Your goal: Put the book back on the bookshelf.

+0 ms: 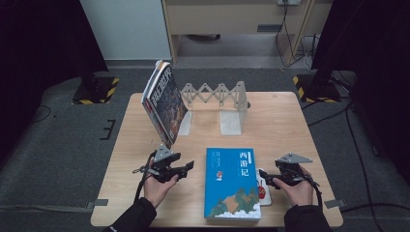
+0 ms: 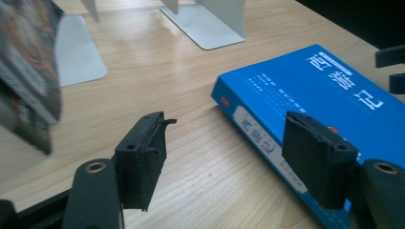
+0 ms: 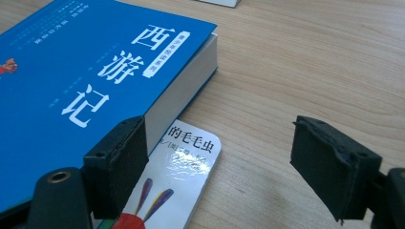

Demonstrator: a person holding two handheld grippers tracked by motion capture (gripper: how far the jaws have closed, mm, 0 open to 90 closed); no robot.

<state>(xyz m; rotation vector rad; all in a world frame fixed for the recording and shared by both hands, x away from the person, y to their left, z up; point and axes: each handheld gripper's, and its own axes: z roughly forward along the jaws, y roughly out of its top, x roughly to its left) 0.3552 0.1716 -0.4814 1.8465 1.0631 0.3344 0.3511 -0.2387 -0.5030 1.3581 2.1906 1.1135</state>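
Observation:
A thick blue book (image 1: 232,183) lies flat near the table's front edge, its cover with white characters facing up (image 3: 71,71). A small glossy white book (image 3: 176,181) pokes out from under its right side. My left gripper (image 1: 186,166) hovers low just left of the blue book (image 2: 325,90). Its jaws are open, with bare table between them (image 2: 229,143). My right gripper (image 1: 268,180) is at the book's right edge and open (image 3: 224,157); its left pad is next to the blue book's page edge, above the white book.
Two or three dark-covered books (image 1: 164,104) lean steeply at the back left against a grey metal expanding bookend rack (image 1: 217,96); their lower edge hangs close to my left gripper (image 2: 28,71). The rack's flat base plates (image 2: 205,24) rest on the wooden table (image 1: 285,125).

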